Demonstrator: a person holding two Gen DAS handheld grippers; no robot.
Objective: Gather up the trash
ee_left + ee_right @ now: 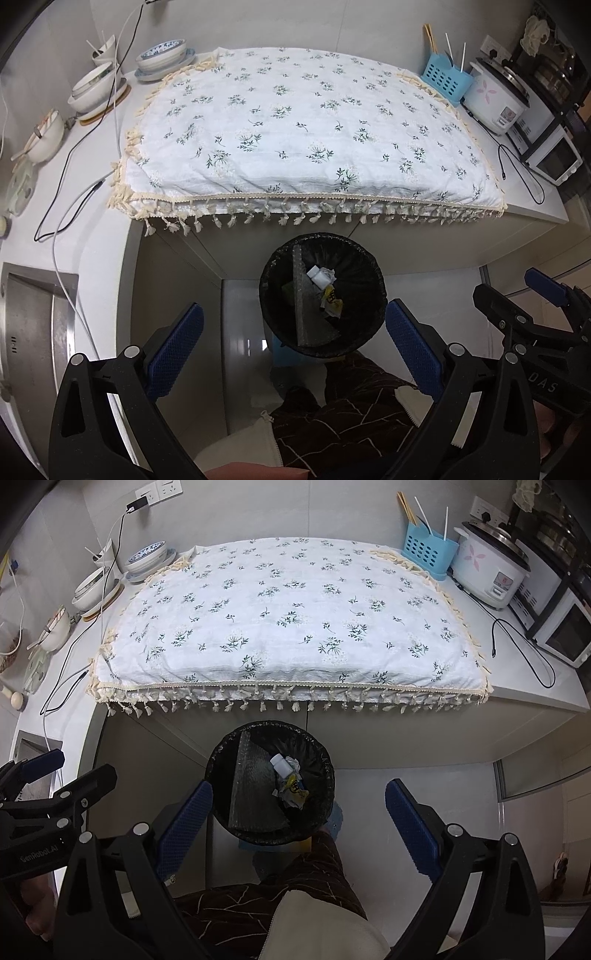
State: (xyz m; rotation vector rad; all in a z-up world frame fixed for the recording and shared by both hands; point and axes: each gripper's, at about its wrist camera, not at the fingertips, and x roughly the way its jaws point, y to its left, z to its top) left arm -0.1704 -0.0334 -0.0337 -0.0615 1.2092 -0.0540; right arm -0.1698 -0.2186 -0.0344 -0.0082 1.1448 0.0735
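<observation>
From the left wrist, the left hand-held gripper [293,347] stands wide apart, its blue pads [173,350] holding and touching nothing. Between and beyond them, on the floor below the surface [532,206], sits the black-lined trash bin [273,295]. Inside it lie a small white bottle [317,275], crumpled white paper [328,275], a yellow wrapper [332,301] and a grey foam sheet [301,295]. A floral cloth with tassels [306,129] covers the surface. The right hand-held gripper [543,291] shows at the right edge.

From the right wrist, the right hand-held gripper [299,823] is likewise spread wide and empty. The trash bin [218,775] sits just beyond its left pad, with the white bottle [280,764] and yellow wrapper [297,788] inside. The left hand-held gripper [70,768] appears at the left edge.
</observation>
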